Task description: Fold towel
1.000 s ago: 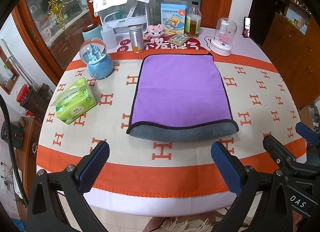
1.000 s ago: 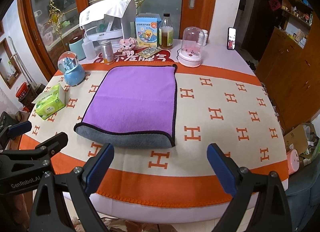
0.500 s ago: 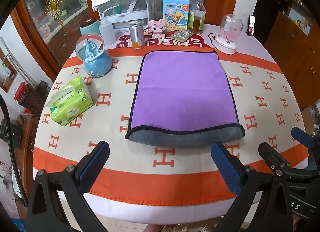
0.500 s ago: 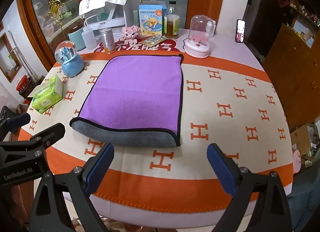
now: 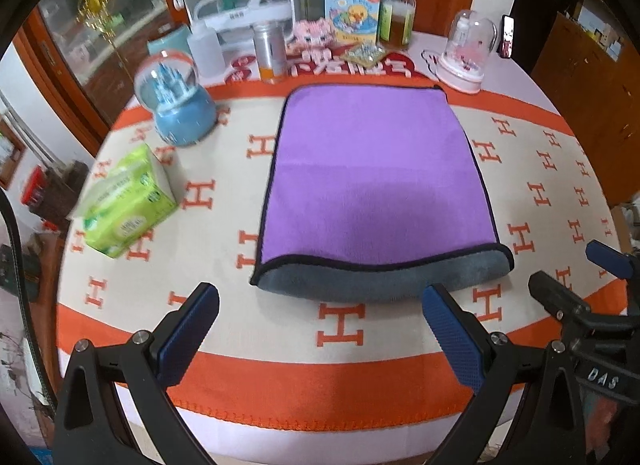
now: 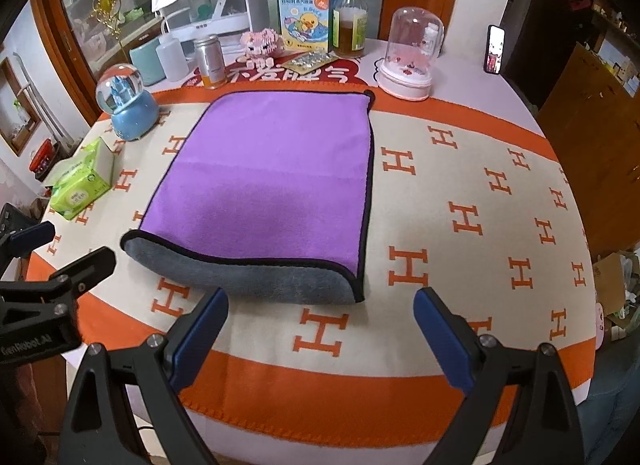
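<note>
A purple towel (image 5: 376,173) with a black hem lies flat on the table, folded once, its grey underside (image 5: 384,277) showing along the near edge. It also shows in the right wrist view (image 6: 276,173). My left gripper (image 5: 320,329) is open and empty, hovering just short of the towel's near edge. My right gripper (image 6: 320,329) is open and empty, near the towel's near right corner (image 6: 356,289). The right gripper also shows at the right edge of the left wrist view (image 5: 592,305).
An orange and cream tablecloth (image 5: 340,329) covers the round table. A green tissue pack (image 5: 128,209) and blue snow globe (image 5: 176,105) stand left of the towel. A can (image 5: 270,53), bottles, a box and a glass dome (image 5: 466,53) line the far side.
Both grippers have moved forward towards the towel, which looms larger now. The towel has not moved and both grippers stay open.
</note>
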Available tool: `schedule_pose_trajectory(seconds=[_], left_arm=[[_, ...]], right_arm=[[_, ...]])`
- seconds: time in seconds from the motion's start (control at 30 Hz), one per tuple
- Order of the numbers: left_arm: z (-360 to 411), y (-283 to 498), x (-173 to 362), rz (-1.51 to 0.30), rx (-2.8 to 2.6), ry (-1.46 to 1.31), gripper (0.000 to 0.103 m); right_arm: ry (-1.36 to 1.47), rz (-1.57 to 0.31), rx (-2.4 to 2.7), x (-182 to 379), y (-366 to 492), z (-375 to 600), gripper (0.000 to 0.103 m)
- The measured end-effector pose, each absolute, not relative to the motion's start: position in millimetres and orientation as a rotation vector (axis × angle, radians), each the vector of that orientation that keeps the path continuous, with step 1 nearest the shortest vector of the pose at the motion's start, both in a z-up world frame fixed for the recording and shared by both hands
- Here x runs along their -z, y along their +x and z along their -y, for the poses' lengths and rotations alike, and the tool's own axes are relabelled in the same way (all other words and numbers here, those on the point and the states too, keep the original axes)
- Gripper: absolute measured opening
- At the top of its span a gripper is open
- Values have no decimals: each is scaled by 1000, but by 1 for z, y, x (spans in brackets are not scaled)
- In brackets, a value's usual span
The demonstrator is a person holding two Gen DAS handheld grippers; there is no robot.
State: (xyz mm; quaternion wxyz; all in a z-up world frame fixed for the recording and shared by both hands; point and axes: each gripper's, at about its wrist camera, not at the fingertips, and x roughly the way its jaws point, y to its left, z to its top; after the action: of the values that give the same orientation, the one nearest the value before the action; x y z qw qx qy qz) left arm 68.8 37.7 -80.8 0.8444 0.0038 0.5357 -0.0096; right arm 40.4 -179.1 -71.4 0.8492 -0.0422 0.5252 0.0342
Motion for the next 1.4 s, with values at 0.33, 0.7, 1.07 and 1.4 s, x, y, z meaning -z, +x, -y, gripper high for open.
schedule_pose_trajectory(seconds=[0.33,0.7,1.07,1.4], left_arm=[[-78,88,134,-1190,132,6,101],[-99,119,164,-1223,253,41,96],[-87,136,177,-1264,363,78,78],[-84,138,178,-1279,437,120,69]], right_arm=[[-58,-1186,-143,109,62,204,82],[-110,-1235,-293,144,84,215,61],[-52,-1271,-391,158,100,220,45],[-39,-1291,-418,165,107,224,36]])
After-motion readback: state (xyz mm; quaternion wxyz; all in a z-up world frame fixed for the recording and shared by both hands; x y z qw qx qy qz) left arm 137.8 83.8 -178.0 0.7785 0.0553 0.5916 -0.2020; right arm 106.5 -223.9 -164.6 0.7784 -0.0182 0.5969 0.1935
